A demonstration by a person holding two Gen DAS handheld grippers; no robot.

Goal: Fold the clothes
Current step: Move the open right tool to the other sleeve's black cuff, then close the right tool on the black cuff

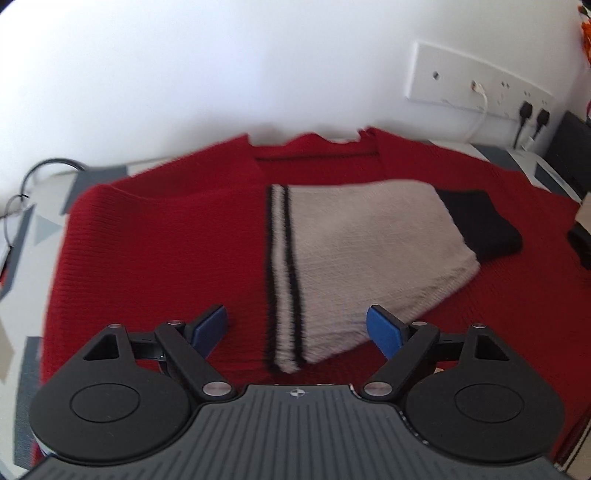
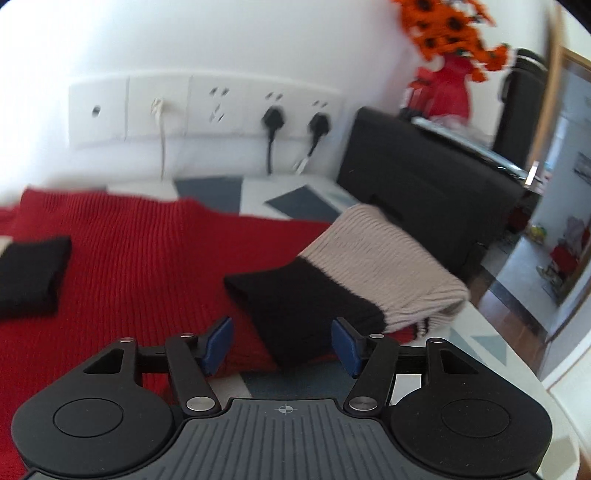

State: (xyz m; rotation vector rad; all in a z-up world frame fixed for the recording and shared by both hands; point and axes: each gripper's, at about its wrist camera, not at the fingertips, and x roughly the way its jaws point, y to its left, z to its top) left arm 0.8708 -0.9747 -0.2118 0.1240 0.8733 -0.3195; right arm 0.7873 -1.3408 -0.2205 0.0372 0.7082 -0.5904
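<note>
Two sets of jaws, both standing apart with nothing pinched. Left gripper [image 1: 297,326]: blue pads spread wide above the sweater [image 1: 166,251], the striped edge of the folded-in sleeve [image 1: 354,266] lying below the gap, no contact visible. Right gripper [image 2: 282,341]: pads parted on either side of the black cuff [image 2: 303,310] of the other sleeve [image 2: 384,269], not pressing it. That sleeve, beige with a black end, lies draped over the sweater's right edge. The red sweater lies spread flat on the bench [image 2: 295,199], which wears a grey-and-white geometric cover. The first sleeve is already folded across the chest, its black cuff [image 1: 480,225] pointing right. Behind: white wall, socket strip [image 2: 207,107] with two black plugs, a black box [image 2: 424,173], orange flowers [image 2: 450,26].
</note>
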